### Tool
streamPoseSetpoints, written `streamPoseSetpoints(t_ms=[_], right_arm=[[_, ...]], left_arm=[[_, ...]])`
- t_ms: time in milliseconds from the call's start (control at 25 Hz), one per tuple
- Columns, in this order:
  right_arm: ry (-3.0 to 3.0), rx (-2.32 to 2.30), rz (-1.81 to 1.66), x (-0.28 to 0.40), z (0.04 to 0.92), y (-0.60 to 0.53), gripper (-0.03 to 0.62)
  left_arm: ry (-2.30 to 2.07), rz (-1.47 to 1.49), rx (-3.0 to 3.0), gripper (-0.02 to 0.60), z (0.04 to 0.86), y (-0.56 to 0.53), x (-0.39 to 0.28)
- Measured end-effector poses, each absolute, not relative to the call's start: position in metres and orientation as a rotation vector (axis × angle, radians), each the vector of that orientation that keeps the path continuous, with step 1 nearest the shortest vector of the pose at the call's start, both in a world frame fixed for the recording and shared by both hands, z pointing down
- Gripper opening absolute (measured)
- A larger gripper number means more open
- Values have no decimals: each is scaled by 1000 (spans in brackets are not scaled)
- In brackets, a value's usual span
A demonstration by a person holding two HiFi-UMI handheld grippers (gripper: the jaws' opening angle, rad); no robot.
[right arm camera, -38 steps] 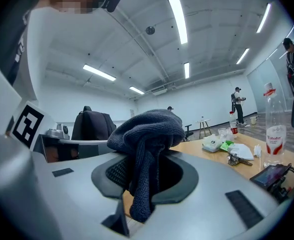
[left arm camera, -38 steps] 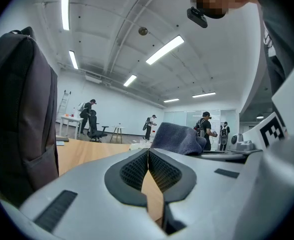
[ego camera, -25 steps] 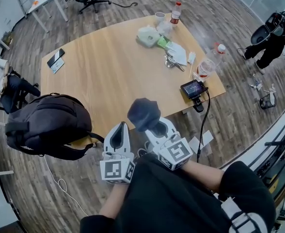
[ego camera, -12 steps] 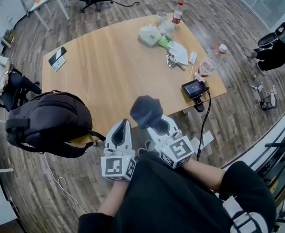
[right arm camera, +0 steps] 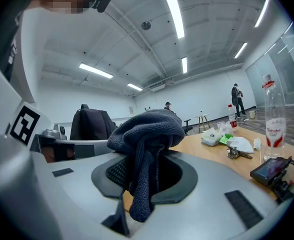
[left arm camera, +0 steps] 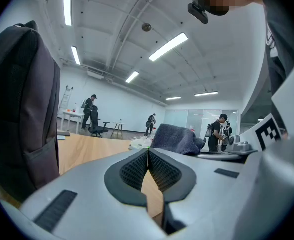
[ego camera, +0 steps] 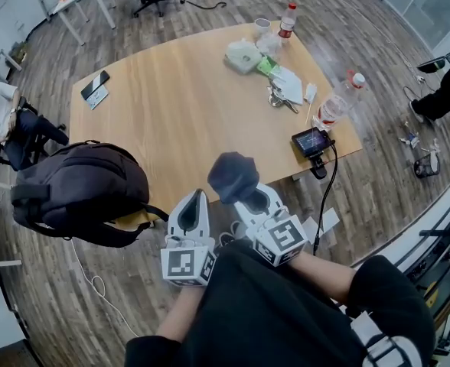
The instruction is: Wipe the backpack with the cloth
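Observation:
A black backpack [ego camera: 79,191] stands on the near left corner of the wooden table [ego camera: 187,105]; its side fills the left of the left gripper view as the backpack [left arm camera: 17,114], and it shows far off as the backpack [right arm camera: 93,124] in the right gripper view. My right gripper [ego camera: 244,197] is shut on a bunched dark blue cloth [ego camera: 231,176], the cloth [right arm camera: 146,139] hanging between the pads. My left gripper [ego camera: 192,207] is shut and empty, just right of the backpack; its pads meet in the left gripper [left arm camera: 148,154] view.
On the table lie a phone [ego camera: 96,86] at the far left, a white box [ego camera: 244,55], papers and keys [ego camera: 285,90], two bottles [ego camera: 334,109], and a small screen device [ego camera: 311,141] with a cable at the right edge. Office chairs and people stand around.
The head view has shifted slightly, so the table and backpack sit a little lower and to the right in the frame. Both grippers and the cloth keep their positions.

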State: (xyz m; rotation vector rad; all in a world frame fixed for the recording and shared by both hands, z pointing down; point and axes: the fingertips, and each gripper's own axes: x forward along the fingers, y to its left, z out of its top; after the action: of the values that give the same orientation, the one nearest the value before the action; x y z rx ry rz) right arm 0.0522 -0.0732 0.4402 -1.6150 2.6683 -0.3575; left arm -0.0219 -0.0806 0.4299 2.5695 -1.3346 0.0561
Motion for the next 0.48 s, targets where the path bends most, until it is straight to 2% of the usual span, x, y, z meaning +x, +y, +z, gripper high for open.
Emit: streamPoseSetpoints(t_ms=[480], right_arm=[[2663,-1621,-367,56,443,-74,101]], left_arm=[[-1321,64,2574,20,433,-82,-16]])
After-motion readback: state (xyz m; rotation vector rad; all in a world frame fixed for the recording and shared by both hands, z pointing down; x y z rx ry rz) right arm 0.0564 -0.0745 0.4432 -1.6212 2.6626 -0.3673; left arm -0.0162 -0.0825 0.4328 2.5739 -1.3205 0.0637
